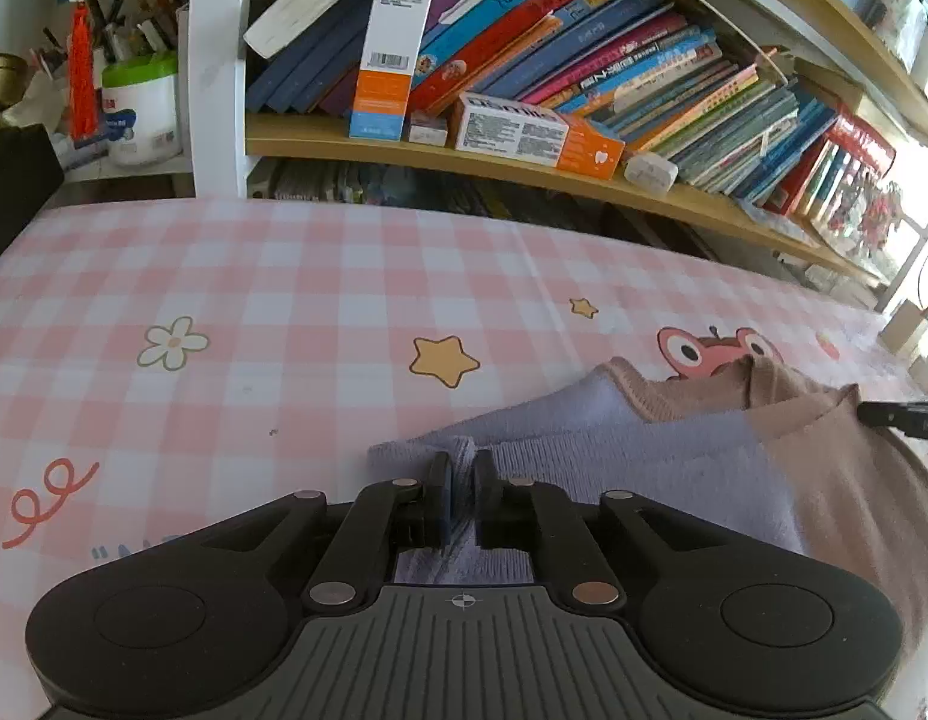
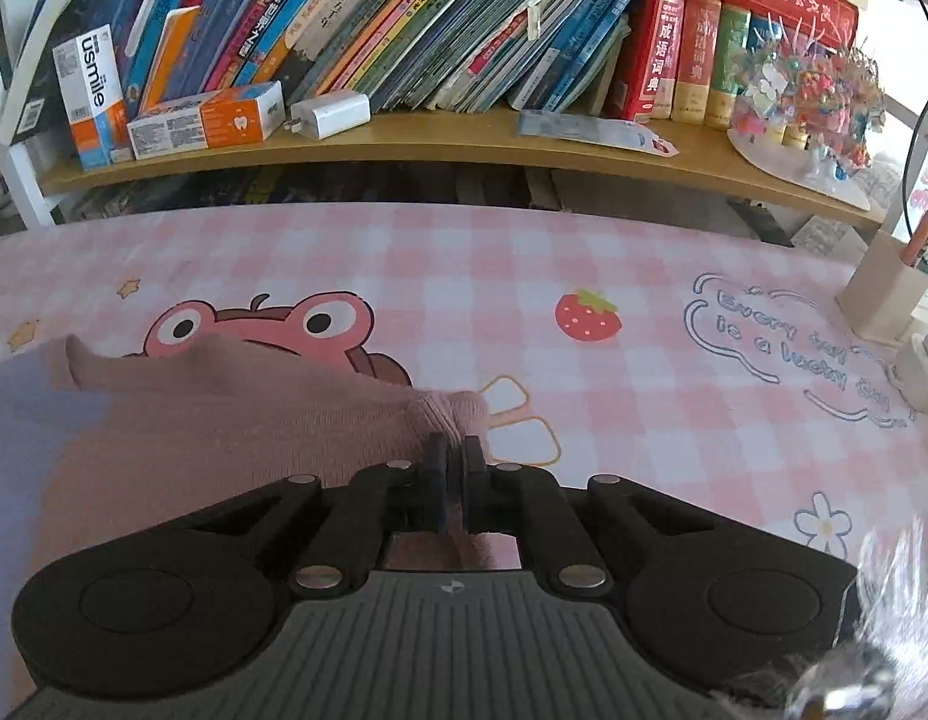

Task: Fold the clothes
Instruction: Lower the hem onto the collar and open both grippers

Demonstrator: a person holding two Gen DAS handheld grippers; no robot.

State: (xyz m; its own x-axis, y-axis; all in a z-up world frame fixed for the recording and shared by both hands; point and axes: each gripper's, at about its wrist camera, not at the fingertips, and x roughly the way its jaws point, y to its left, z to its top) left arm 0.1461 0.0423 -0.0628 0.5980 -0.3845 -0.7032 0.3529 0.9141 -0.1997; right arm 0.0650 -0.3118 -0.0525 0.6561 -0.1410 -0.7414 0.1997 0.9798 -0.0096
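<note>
The sweater (image 1: pixel 674 456) lies on the pink check counter (image 1: pixel 254 312), w/ a frog pic just behind it. Left gripper (image 1: pixel 462 474) is clamped on its purple cuff. Right gripper (image 2: pixel 455 462) is clamped on its pink cuff.

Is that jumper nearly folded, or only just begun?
Only begun, it seems. The left tongs are shut on the lilac part of the jumper and the right tongs on its pink part. No finished fold shows; the jumper lies rumpled on the checked tablecloth, so the folding itself remains.
</note>
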